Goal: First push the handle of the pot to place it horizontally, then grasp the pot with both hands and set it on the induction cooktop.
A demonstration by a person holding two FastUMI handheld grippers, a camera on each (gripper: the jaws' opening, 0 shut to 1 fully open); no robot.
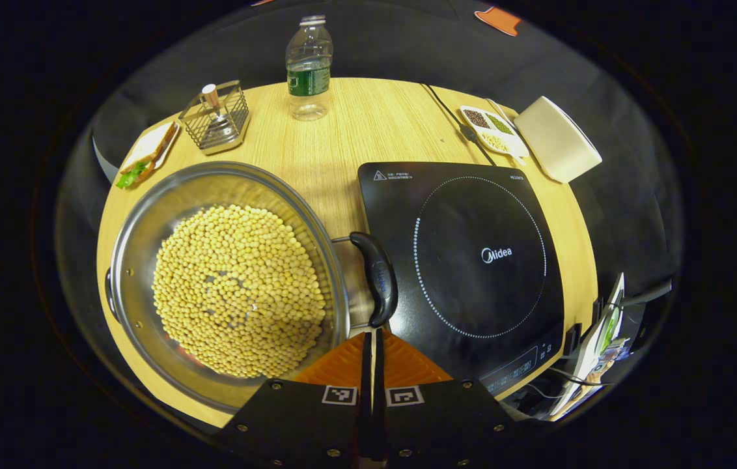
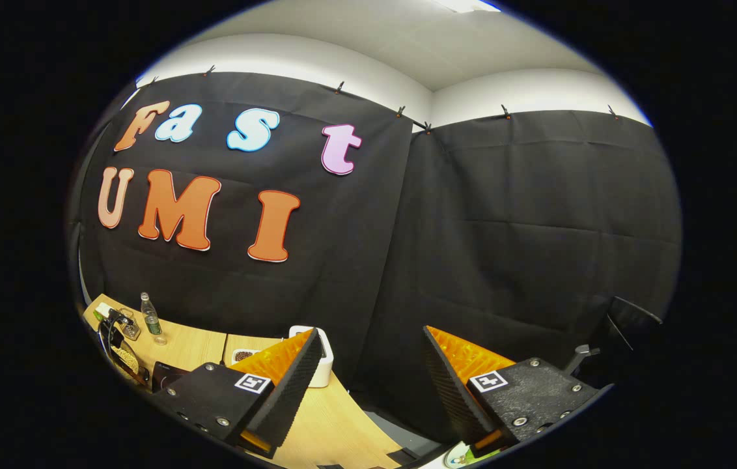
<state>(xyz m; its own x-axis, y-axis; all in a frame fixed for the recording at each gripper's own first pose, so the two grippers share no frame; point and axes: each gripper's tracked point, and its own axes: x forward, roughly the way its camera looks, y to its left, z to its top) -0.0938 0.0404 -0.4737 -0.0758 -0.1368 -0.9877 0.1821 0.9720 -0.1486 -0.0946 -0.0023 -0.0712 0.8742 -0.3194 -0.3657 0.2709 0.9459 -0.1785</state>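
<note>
A steel pot (image 1: pixel 147 221) filled with yellow beans (image 1: pixel 238 290) sits on the left half of the wooden table (image 1: pixel 368 124). Its black handle (image 1: pixel 378 280) juts from the right rim, beside the black induction cooktop (image 1: pixel 472 260). My left gripper (image 1: pixel 374 335) is shut with nothing between its fingers, and its tips sit right at the near end of that handle. A second small black handle (image 1: pixel 108 293) shows on the pot's left side. My right gripper (image 2: pixel 372 333) stands open and empty, raised off the table's right end and facing the booth wall.
At the table's back stand a wire holder (image 1: pixel 217 118), a plastic bottle (image 1: pixel 308 68), a divided dish of spices (image 1: pixel 493 129) and a white box (image 1: pixel 557 138). A small plate with food (image 1: pixel 146 155) lies at the far left. A cord (image 1: pixel 453 120) runs toward the cooktop.
</note>
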